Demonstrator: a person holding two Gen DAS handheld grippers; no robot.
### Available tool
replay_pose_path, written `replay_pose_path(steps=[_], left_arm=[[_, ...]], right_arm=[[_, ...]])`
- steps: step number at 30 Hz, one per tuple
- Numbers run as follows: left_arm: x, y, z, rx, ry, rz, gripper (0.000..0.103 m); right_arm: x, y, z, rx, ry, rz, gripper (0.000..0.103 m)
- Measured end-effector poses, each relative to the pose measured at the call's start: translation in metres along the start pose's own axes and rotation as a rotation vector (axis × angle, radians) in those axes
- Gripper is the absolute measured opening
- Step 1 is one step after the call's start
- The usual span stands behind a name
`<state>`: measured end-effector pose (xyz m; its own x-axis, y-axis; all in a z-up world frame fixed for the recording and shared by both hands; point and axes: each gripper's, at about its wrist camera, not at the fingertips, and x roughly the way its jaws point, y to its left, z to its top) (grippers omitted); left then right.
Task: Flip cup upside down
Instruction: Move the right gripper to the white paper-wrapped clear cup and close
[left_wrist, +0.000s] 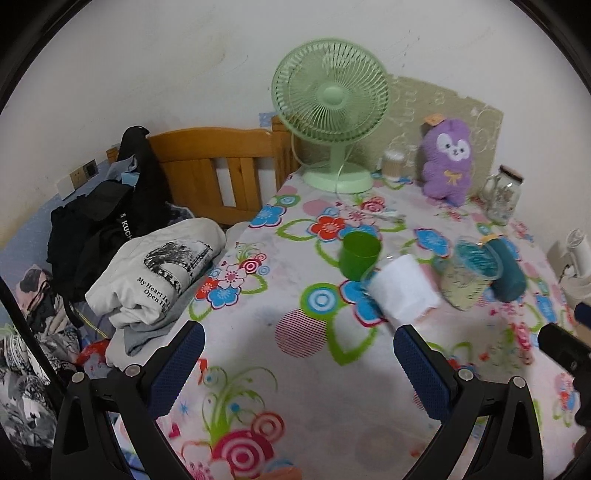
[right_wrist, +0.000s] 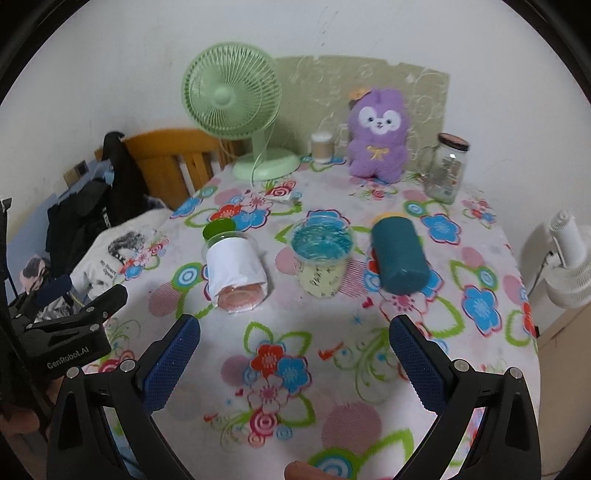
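Observation:
Four cups sit mid-table on the floral tablecloth (right_wrist: 280, 369). A green cup (left_wrist: 359, 254) stands upright, mouth up; in the right wrist view only its rim (right_wrist: 218, 228) shows behind the white cup. A clear cup with a white sleeve (right_wrist: 236, 273) lies on its side, also seen in the left wrist view (left_wrist: 402, 291). A clear cup with blue inside (right_wrist: 322, 254) stands upright. A dark teal cup (right_wrist: 399, 254) lies on its side. My left gripper (left_wrist: 299, 354) is open and empty, short of the cups. My right gripper (right_wrist: 295, 350) is open and empty too.
A green desk fan (right_wrist: 236, 110), a small jar (right_wrist: 322, 147), a purple plush toy (right_wrist: 378, 136) and a glass jar (right_wrist: 447, 168) stand along the back. A wooden bed frame (left_wrist: 221, 166) and piled clothes (left_wrist: 155, 266) lie left. A white fan (right_wrist: 569, 258) stands right.

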<state>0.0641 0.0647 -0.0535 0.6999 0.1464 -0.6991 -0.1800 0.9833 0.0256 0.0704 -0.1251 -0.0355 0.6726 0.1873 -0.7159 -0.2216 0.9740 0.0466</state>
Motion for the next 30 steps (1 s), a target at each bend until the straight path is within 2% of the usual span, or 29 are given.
replay_pose_path(steps=[6, 15, 22, 30], left_arm=[[0.037, 0.012, 0.009, 0.004, 0.036, 0.047, 0.103], [0.081, 0.029, 0.026, -0.013, 0.082, 0.086, 0.103], [0.111, 0.03, 0.036, -0.005, 0.119, 0.101, 0.103], [0.132, 0.024, 0.041, 0.011, 0.148, 0.089, 0.103]], right_arm=[[0.042, 0.017, 0.022, -0.057, 0.065, 0.039, 0.103], [0.087, 0.06, 0.037, -0.222, 0.118, 0.096, 0.103], [0.119, 0.07, 0.041, -0.261, 0.178, 0.134, 0.103], [0.15, 0.068, 0.04, -0.265, 0.229, 0.121, 0.103]])
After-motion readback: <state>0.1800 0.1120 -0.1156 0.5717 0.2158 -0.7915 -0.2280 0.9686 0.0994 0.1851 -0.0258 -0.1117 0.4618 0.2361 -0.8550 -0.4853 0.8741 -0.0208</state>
